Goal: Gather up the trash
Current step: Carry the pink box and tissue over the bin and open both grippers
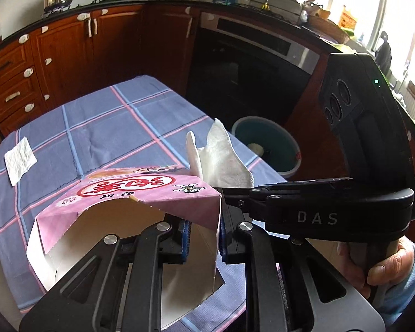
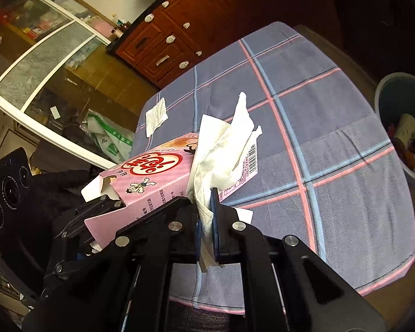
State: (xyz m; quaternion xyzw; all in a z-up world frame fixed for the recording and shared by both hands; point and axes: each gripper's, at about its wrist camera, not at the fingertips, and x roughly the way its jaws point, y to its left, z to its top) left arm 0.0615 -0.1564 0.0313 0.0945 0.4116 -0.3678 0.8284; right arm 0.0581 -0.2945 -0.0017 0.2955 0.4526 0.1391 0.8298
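An opened pink carton (image 1: 141, 188) hangs above the checked tablecloth (image 1: 110, 116). My left gripper (image 1: 204, 238) is shut on its side wall, blue pads pressing the cardboard. In the right wrist view the carton (image 2: 152, 177) is at the left, and the left gripper (image 2: 102, 207) grips its torn end. A crumpled white tissue (image 2: 227, 144) stands up from my right gripper (image 2: 206, 221), which is shut on its lower part. From the left wrist camera the tissue (image 1: 221, 160) rises just beyond the carton, with the right gripper (image 1: 229, 191) under it. A flat tissue (image 1: 19, 160) lies on the cloth's far left.
A round bin (image 1: 262, 120) stands on the floor past the table's right edge; the bin (image 2: 380, 102) holds some rubbish. Wooden cabinets (image 1: 69, 49) and a dark oven (image 1: 249, 63) line the far side. A hand (image 1: 387, 265) grips the right handle. A green-white bag (image 2: 110, 135) lies left of the table.
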